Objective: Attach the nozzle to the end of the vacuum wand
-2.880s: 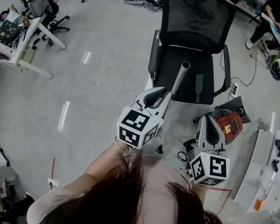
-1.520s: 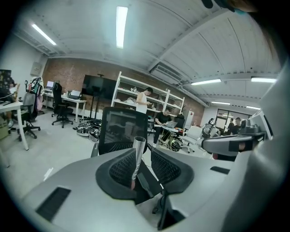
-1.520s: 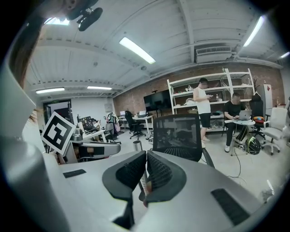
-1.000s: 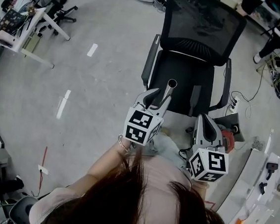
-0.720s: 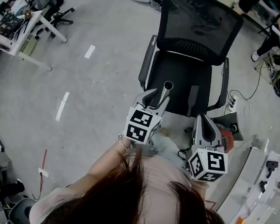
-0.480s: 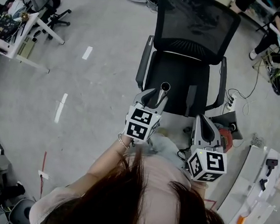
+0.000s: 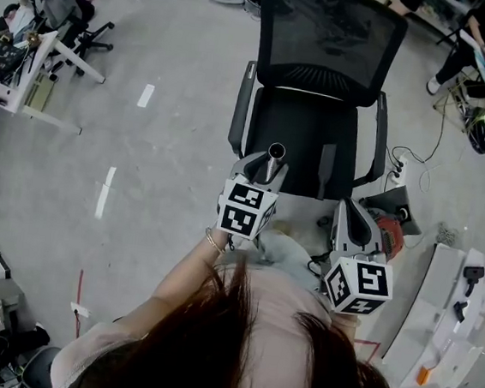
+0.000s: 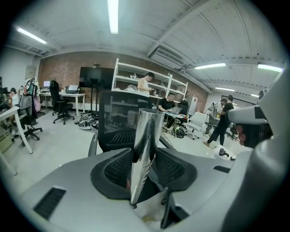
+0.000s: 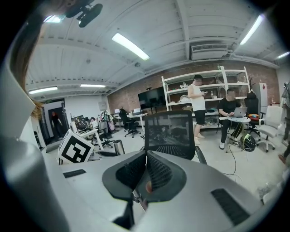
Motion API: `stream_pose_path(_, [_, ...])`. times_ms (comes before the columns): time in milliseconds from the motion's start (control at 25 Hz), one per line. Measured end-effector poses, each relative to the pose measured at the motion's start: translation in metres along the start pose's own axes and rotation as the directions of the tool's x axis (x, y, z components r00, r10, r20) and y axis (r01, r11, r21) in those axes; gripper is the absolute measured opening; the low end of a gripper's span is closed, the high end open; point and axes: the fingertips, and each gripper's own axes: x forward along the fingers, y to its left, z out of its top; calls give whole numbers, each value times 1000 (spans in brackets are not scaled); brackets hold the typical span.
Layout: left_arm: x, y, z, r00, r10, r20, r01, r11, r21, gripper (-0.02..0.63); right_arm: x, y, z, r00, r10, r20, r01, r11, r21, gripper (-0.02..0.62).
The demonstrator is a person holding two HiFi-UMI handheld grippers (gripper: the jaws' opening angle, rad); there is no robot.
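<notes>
Loosening my left gripper point(image 7: 260, 169) round the vacuum wand point(image 7: 275, 153).
Its jaws have just been opening and now stand wide, with the shiny tube upright between the pads, in front of the black chair point(image 7: 318, 128). My right gripper point(image 7: 354, 213) is pinched together, empty, off to the right.

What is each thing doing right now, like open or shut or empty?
Left gripper: open, jaws have just been opening, wand between them.
Right gripper: shut, nothing in it.
Vacuum wand: tilted, top end open, no nozzle on it.
Office chair: nobody sitting in it.
</notes>
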Motion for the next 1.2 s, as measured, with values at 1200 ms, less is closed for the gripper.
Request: stream_pose_path(1200, [26, 1, 2, 996, 91, 10, -91, 994, 61, 155, 25, -58, -27, 995, 30, -91, -24, 998, 61, 26])
